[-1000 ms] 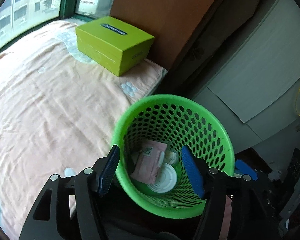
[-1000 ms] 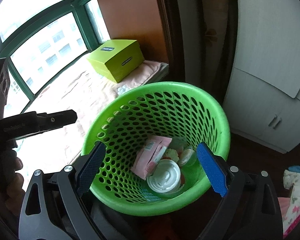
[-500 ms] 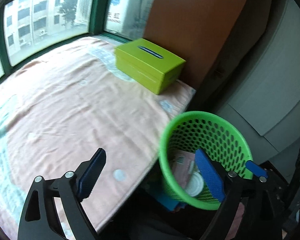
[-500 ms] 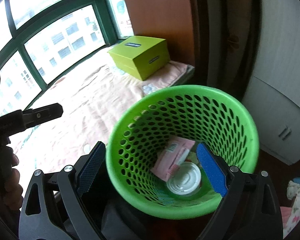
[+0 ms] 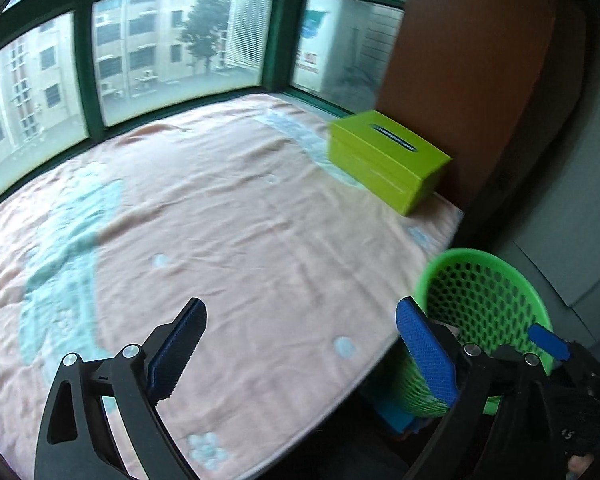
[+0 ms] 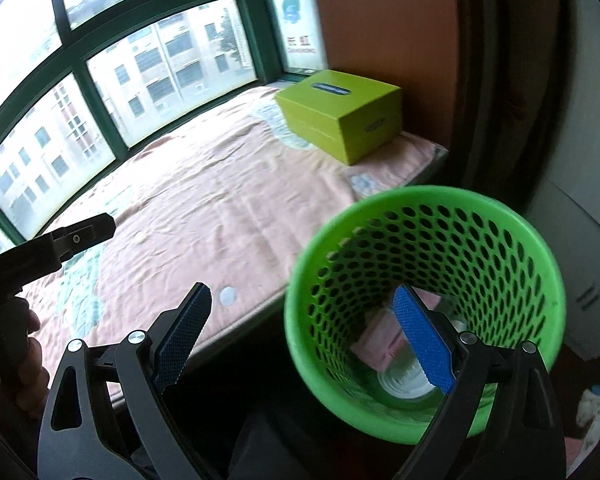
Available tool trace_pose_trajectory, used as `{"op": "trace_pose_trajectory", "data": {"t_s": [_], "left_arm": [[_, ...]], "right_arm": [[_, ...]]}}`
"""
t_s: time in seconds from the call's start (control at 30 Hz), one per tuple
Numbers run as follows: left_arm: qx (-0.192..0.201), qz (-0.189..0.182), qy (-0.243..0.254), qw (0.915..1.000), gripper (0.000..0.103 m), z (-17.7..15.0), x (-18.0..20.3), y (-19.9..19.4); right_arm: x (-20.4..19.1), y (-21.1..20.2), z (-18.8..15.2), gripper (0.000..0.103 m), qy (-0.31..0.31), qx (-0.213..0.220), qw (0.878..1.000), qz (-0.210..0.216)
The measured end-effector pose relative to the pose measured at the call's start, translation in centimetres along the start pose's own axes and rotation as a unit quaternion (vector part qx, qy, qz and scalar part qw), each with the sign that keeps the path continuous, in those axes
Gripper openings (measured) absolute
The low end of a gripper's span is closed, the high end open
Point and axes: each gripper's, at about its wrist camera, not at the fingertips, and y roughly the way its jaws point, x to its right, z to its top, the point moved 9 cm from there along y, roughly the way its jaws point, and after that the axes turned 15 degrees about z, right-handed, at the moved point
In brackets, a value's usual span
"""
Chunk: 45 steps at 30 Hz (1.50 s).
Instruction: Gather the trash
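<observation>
Green mesh wastebasket (image 6: pixel 424 300) at 4 o'clock off the blanket's (image 5: pixel 228 220) edge holds pink wrapper (image 6: pixel 380 338) and white lid (image 6: pixel 404 384); left gripper (image 5: pixel 300 352) jaws opening, empty; right gripper (image 6: pixel 304 340) spread, empty; tissue box (image 5: pixel 384 160) at 1 o'clock.

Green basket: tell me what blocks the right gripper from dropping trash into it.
Nothing visible does. The green basket stands off the pink blanket's edge, mouth open upward, holding a pink packet and white lid. The right gripper is open and empty, one finger over the rim.
</observation>
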Motion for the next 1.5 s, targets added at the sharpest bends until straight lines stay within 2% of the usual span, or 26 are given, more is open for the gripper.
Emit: {"op": "trace_pose_trajectory", "data": {"t_s": [0.3,0.83,1.5], "left_arm": [[0.024,0.039,-0.037,0.9983,0.093,0.2,-4.0,-1.0],[0.037,0.095,-0.026,0.9945,0.096,-0.4,-5.3,-1.5],[0.049,0.121,-0.049,0.9902,0.096,-0.4,-7.3,-2.6]], "right_arm": [[-2.7,1.3,0.6,0.092,-0.034,0.005,0.999,0.005],[-4.1,2.1,-0.1,0.094,-0.041,-0.002,0.999,0.021],[-6.2,2.7,0.1,0.094,-0.065,0.0,0.997,0.048]]}}
